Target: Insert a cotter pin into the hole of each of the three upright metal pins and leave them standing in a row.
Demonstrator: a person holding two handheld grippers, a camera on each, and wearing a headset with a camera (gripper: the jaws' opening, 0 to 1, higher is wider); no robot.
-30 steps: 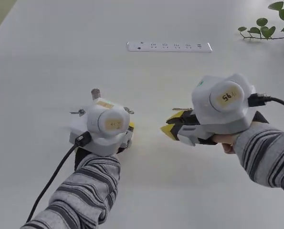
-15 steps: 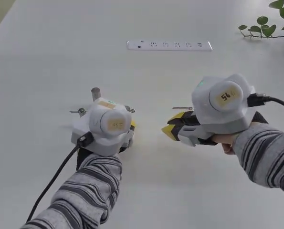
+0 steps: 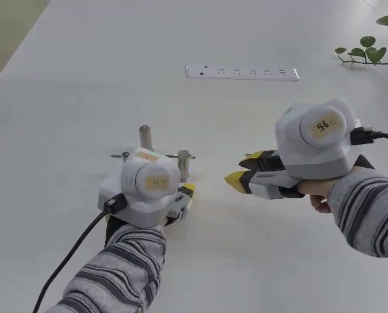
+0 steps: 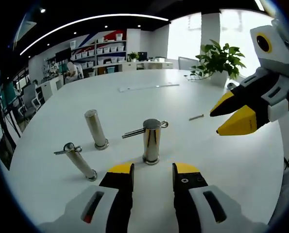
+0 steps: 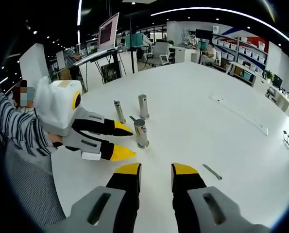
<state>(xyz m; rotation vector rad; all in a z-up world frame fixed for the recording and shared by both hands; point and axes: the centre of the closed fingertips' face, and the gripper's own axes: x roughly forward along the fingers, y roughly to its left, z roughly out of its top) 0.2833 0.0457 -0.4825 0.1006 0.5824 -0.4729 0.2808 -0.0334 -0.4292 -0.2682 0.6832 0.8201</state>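
Three upright metal pins stand on the white table. The near pin (image 4: 152, 141) (image 3: 184, 164) has a cotter pin (image 4: 134, 131) through its top. The left pin (image 4: 79, 160) also carries a cotter pin (image 3: 120, 155), while the far pin (image 4: 96, 128) (image 3: 145, 137) has none. My left gripper (image 4: 152, 170) (image 3: 180, 192) is open just short of the near pin, not touching it. My right gripper (image 5: 155, 170) (image 3: 242, 169) is open and holds nothing, off to the right of the pins. A loose cotter pin (image 5: 212, 171) (image 4: 196, 117) lies flat on the table near it.
A white power strip (image 3: 242, 72) lies at the far side of the table (image 3: 83, 78). A leafy plant (image 3: 373, 52) reaches in at the far right. Cables trail from both grippers toward the person, whose sleeves are striped.
My left gripper has drawn back toward the person, uncovering the near pin with its cotter pin. The head camera has shifted; the right gripper has barely moved.
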